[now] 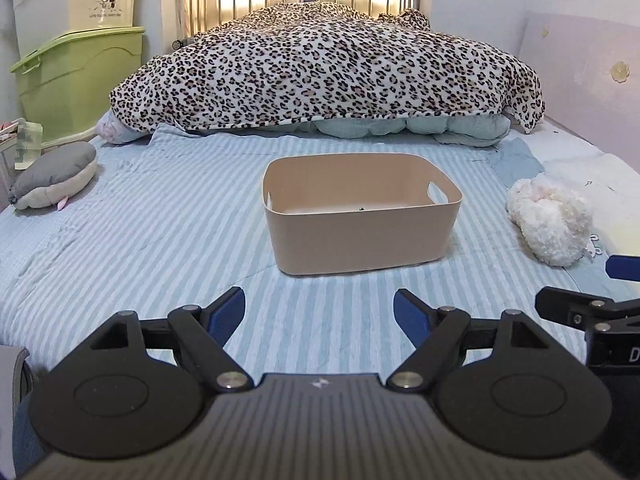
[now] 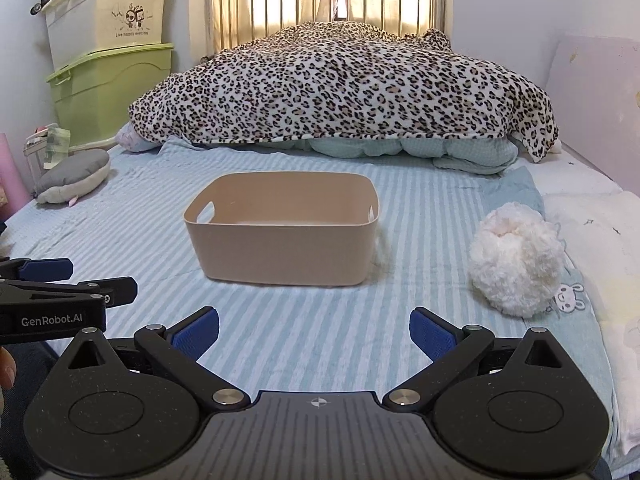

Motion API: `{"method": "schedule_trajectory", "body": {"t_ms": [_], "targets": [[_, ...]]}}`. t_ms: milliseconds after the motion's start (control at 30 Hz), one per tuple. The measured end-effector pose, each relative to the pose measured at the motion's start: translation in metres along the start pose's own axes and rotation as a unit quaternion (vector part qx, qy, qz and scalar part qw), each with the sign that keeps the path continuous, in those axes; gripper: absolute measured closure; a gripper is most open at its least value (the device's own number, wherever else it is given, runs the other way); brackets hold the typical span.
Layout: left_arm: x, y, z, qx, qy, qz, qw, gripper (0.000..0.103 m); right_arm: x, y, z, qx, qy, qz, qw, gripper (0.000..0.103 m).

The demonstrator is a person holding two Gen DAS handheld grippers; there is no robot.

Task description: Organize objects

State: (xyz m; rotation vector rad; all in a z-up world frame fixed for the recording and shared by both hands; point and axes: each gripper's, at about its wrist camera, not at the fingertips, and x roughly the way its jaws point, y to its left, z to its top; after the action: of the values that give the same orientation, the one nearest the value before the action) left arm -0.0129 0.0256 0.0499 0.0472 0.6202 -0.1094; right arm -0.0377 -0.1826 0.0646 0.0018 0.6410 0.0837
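Observation:
A beige plastic bin (image 1: 360, 236) with handle cut-outs stands in the middle of the striped bed; it also shows in the right wrist view (image 2: 286, 248). A small dark item lies on its floor. A white fluffy toy (image 1: 550, 220) lies to its right, also in the right wrist view (image 2: 516, 258). A grey and cream plush (image 1: 56, 174) lies at the far left, also in the right wrist view (image 2: 74, 176). My left gripper (image 1: 319, 312) is open and empty, short of the bin. My right gripper (image 2: 315, 330) is open and empty, beside the left one.
A leopard-print blanket (image 1: 328, 64) over a folded teal quilt (image 1: 408, 128) fills the far half of the bed. Stacked cream and green storage boxes (image 1: 76, 40) stand at the back left. A metal bed rail (image 2: 336, 0) runs along the back. A wall panel (image 2: 596, 108) lines the right side.

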Motion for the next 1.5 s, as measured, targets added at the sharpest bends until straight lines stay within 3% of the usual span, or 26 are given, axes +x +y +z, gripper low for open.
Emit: {"method": "schedule_trajectory", "body": {"t_ms": [600, 1500], "targets": [[-0.032, 0.003, -0.018, 0.016, -0.004, -0.004, 0.9999, 0.021, -0.033, -0.005, -0.017, 0.011, 0.006, -0.009, 1.0, 0.0], [-0.043, -0.005, -0.016, 0.02, -0.01, -0.013, 0.9997, 0.021, -0.049, -0.001, -0.018, 0.005, -0.008, -0.009, 1.0, 0.0]]}}
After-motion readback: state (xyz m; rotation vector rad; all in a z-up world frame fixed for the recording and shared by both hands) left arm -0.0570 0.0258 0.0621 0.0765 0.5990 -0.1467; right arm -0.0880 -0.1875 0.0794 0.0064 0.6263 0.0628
